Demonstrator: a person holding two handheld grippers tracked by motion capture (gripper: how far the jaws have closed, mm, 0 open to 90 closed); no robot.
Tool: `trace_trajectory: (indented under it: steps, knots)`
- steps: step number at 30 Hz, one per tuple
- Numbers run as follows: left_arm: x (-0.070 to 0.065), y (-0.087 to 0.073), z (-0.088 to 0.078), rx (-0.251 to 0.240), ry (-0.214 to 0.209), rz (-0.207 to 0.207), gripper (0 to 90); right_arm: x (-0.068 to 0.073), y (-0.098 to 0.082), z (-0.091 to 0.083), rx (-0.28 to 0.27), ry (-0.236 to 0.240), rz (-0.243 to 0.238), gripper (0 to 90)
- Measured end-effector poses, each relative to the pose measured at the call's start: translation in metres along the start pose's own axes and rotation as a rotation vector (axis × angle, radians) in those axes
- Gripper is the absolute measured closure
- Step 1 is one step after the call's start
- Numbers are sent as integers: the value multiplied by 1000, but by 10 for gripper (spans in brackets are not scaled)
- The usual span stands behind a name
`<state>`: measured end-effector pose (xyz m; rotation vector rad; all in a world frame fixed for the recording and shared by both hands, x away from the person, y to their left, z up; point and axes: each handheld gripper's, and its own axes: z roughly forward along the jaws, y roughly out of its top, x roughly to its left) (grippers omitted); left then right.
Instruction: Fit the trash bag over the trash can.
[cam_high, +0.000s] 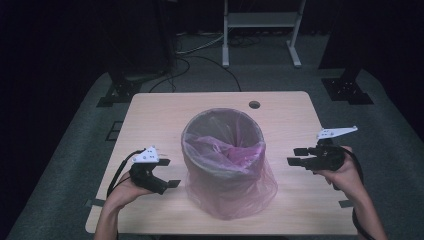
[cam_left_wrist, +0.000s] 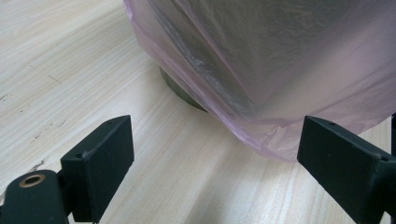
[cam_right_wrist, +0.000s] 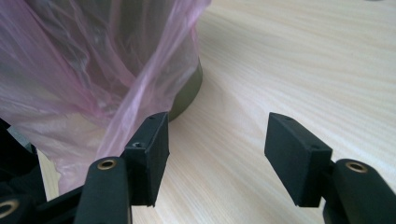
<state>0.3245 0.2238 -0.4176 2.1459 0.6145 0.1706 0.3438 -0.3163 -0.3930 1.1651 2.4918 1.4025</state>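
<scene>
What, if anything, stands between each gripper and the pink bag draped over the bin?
Nothing visible does. The left gripper and right gripper flank the pink bag on the bin, jaws open, with bare table between each and the bag's hanging skirt.

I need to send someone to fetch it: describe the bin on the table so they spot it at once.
On the pale wooden table, look at the middle, between the left gripper and the right gripper. There stands a round bin, upright and open at the top. A thin pink plastic bag lines it and drapes over its outside down to the tabletop.
</scene>
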Motion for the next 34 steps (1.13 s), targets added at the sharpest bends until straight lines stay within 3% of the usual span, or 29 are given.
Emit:
trace_trajectory:
  steps: [19,34]
  knots:
    - [1,-3,-2,4,3,-8,96,-6,-39,0,-25,3,56,386]
    - [2,-5,-4,3,5,-15,96,-2,-70,0,-38,3,84,368]
